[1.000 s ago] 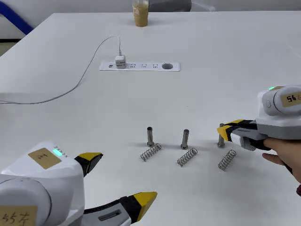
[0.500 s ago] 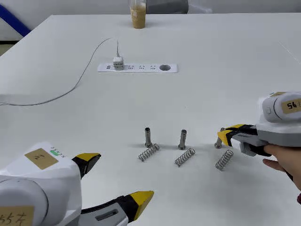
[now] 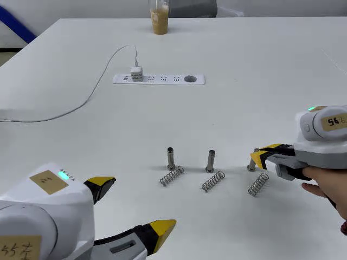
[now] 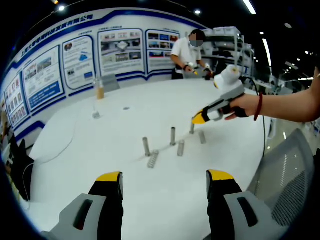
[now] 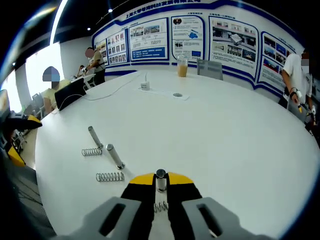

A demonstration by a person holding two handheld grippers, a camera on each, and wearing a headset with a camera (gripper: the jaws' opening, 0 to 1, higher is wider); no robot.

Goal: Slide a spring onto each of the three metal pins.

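Far back on the table point(image 3: 260, 81), a cup point(image 3: 159, 19) holds a brown drink. The left pin point(image 3: 171, 157), middle pin point(image 3: 211, 160) and right pin point(image 5: 160, 179) stand upright in a row. Three springs point(image 3: 213, 181) lie flat, one just before each pin, their long axes slanting near-left to far-right. The right gripper point(image 5: 161, 182) pinches the right pin; the left gripper point(image 3: 132, 205) hangs spread, well apart.

table point(image 3: 260, 70): white
pins point(image 3: 171, 157): shiny grey
springs point(image 3: 172, 175): silver
left gripper point(image 3: 135, 205): white body, black jaws, yellow tips
right gripper point(image 3: 256, 157): white, grey, yellow tips
power strip point(image 3: 159, 79): white
far cup point(image 3: 159, 19): brown drink
wall boards point(image 4: 80, 60): blue, white
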